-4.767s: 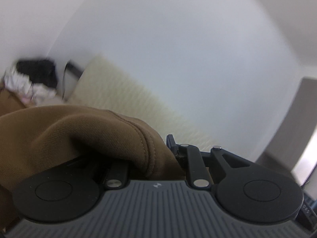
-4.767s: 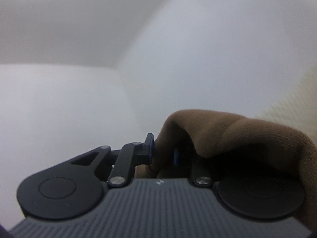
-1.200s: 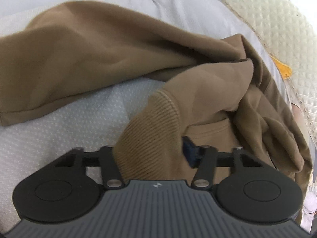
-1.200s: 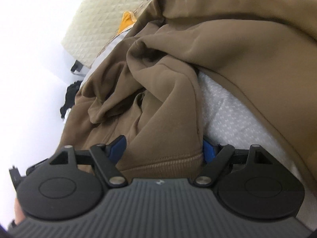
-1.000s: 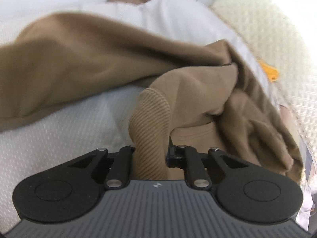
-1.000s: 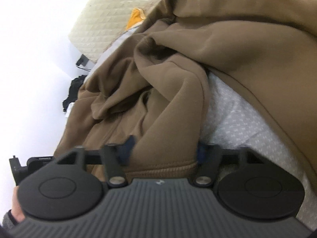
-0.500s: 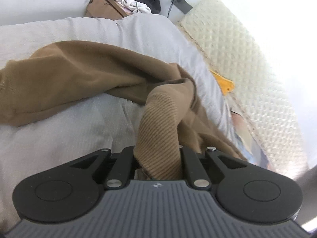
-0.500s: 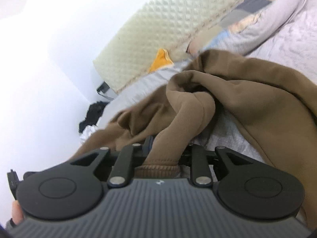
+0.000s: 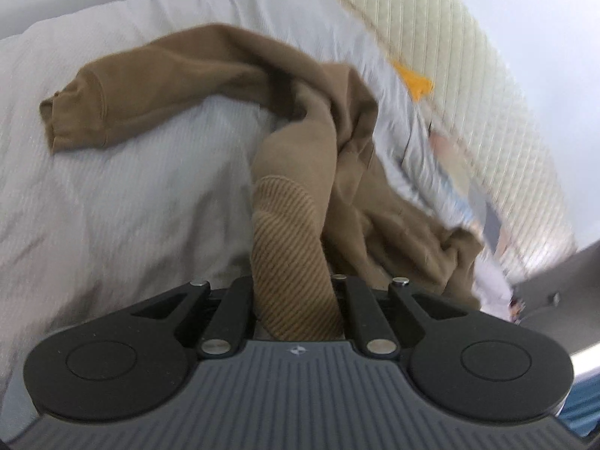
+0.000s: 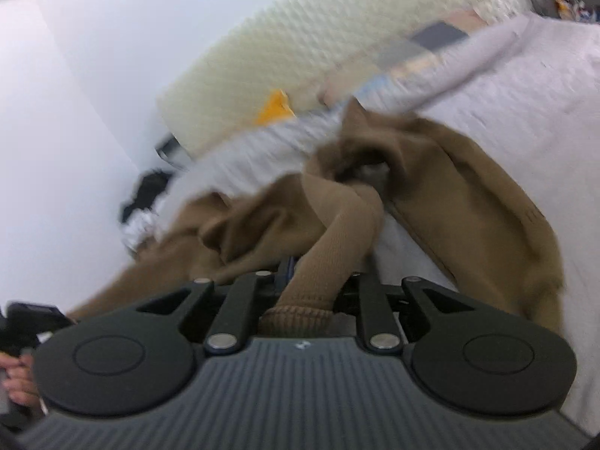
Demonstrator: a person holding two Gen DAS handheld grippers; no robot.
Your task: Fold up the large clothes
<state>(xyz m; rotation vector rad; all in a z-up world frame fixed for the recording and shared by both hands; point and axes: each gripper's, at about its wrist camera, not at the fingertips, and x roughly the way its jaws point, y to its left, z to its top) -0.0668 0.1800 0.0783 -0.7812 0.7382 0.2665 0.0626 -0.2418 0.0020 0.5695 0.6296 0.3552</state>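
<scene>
1. Left gripper [image 9: 296, 300] clamped tight on the ribbed hem band of a brown sweatshirt [image 9: 292, 172], fabric bunched between the jaws and trailing up away from the camera.
2. Right gripper [image 10: 311, 292] also clenched on ribbed brown cloth, a rolled edge of it poking out at the jaw base. Jaws just been closing further, with the sweatshirt [image 10: 337, 232] pinched between them.
3. Rest of the sweatshirt spread across a light grey bedspread [image 9: 112, 195], partly lifted where the grippers have it, partly still lying flat.
4. One sleeve [image 9: 123, 93] stretched out to the left in the left wrist view, cuff end resting flat on the cover, well apart from the gripper.
5. In the right wrist view, body of the garment heaped in folds just past the jaws, another broad brown panel draped down the right side over the bedspread [image 10: 525, 86].
6. Cream quilted headboard [image 9: 468, 86] along the far edge of the bed, small orange item [image 9: 416, 82] lying right beside it.
7. Same headboard [image 10: 300, 41] and orange item [image 10: 275, 107] show in the right view too, pretty blurry though.
8. Dark pile of clothes [image 10: 146, 195] off the bed corner near the wall, too smeared to tell more.
9. Fingers of a person's hand [image 10: 17, 378] peeking in at the lower left edge of the right view.
</scene>
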